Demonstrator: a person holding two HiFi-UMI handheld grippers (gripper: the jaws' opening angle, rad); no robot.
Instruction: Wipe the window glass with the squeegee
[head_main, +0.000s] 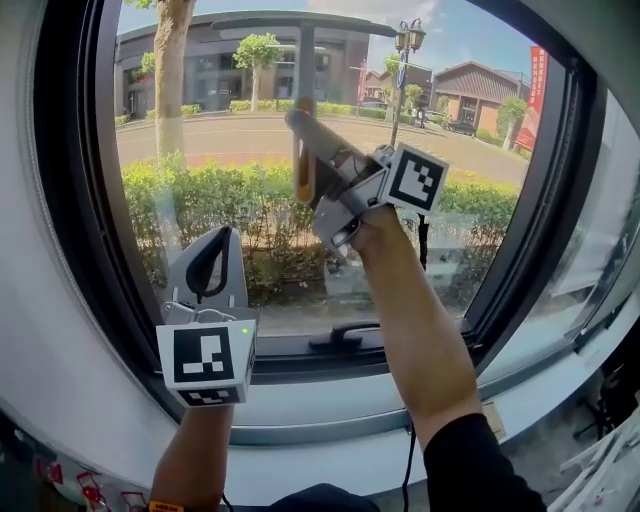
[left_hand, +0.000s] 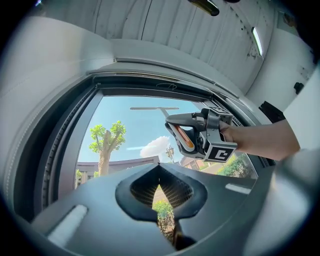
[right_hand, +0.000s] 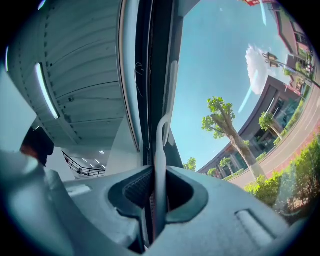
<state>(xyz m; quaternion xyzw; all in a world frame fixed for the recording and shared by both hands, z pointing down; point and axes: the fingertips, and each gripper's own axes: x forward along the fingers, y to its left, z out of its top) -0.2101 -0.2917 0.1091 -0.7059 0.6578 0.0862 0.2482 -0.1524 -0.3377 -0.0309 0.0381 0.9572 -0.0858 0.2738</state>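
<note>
A grey T-shaped squeegee (head_main: 305, 60) stands upright against the window glass (head_main: 230, 120), its blade (head_main: 300, 22) level near the top of the pane. My right gripper (head_main: 303, 118) is shut on the squeegee's handle from below. In the right gripper view the handle (right_hand: 160, 150) runs straight up between the jaws of the right gripper (right_hand: 159, 172). My left gripper (head_main: 220, 240) hangs lower left in front of the glass, shut with nothing in it. From the left gripper (left_hand: 159, 167), the squeegee (left_hand: 155, 108) and the right gripper (left_hand: 200, 137) show up to the right.
A dark window frame (head_main: 80, 200) surrounds the pane, with a black window handle (head_main: 345, 335) on its bottom rail and a grey sill (head_main: 330, 420) below. A cable (head_main: 410, 460) hangs from the right gripper. Outside are a hedge, trees and buildings.
</note>
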